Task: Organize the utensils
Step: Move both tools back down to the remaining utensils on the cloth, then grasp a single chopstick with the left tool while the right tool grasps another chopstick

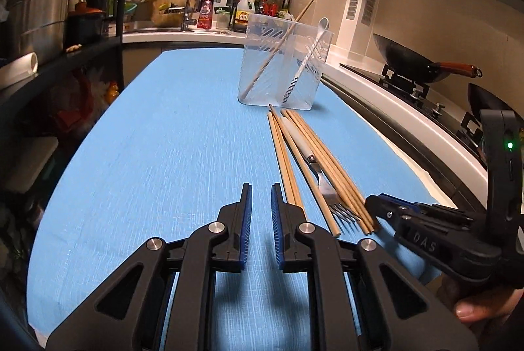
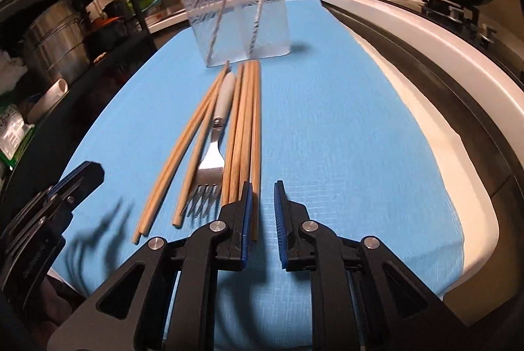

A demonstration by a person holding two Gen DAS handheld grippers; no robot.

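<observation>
Left gripper [image 1: 261,197] narrow, a gap between the pads, nothing gripped. Right gripper [image 2: 263,197] likewise narrow, empty. Chopsticks [image 2: 244,121] and fork [image 2: 213,151] lie at its 11 o'clock on blue cloth [image 2: 327,121]. Clear holder [image 2: 235,13] at 12 contains one chopstick and one spoon.

A cloth [image 1: 163,128] covers the table. Toward its far end stands a two-compartment container [image 1: 284,62]. In the left wrist view one chopstick [image 1: 278,46] leans in the container's left compartment and a spoon [image 1: 309,56] in its right one, both handles poking above the rim. Just in front of the container a bundle of chopsticks [image 2: 244,128] lies lengthwise on the cloth, with a fork [image 2: 214,154] among them, tines toward the cameras; two or perhaps three sticks lie left of the fork, the rest right. Behind the table runs a counter with a sink faucet [image 1: 183,7] and a spice rack [image 1: 262,0]. To the right, a wok [image 1: 412,62] sits on a stove.
</observation>
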